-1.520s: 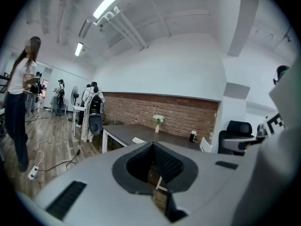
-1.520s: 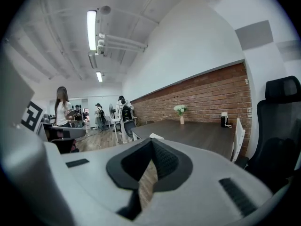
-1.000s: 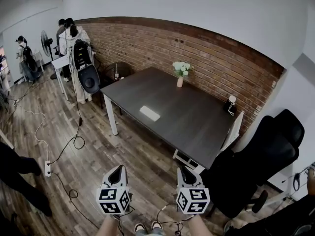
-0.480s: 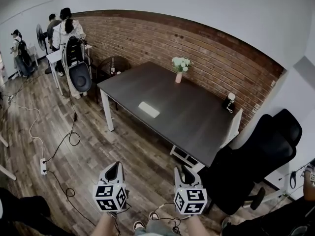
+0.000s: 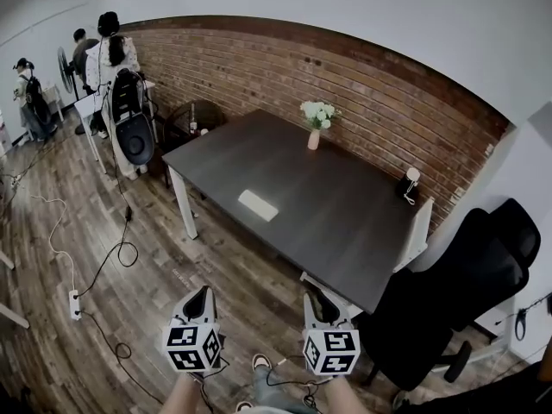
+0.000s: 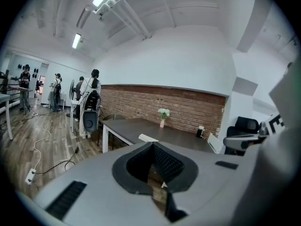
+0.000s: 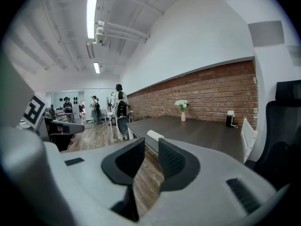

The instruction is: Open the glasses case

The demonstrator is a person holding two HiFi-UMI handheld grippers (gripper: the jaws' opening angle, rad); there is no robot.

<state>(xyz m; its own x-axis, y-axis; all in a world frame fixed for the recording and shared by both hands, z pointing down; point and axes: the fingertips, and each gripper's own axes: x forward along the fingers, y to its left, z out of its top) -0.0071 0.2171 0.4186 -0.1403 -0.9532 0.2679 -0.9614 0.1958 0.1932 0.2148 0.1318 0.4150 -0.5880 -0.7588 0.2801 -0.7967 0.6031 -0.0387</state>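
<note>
We see the glasses case (image 5: pixel 259 205) flat on the desk (image 5: pixel 345 222), well beyond both claws, long axis running far-left to near-right. Left claw (image 5: pixel 203 295) pressed together, right claw (image 5: pixel 316 298) slightly spread, both empty.

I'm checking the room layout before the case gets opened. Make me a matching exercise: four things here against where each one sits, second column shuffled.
1. glasses case
2. flower vase
3. office chair
4. power strip

A. on the wooden floor, far left, among cables
B. upright on the table, near the brick wall
C. flat on the table, toward the edge nearest the person
D. on the floor, right of the table

Pairs: 1-C, 2-B, 3-D, 4-A
</note>
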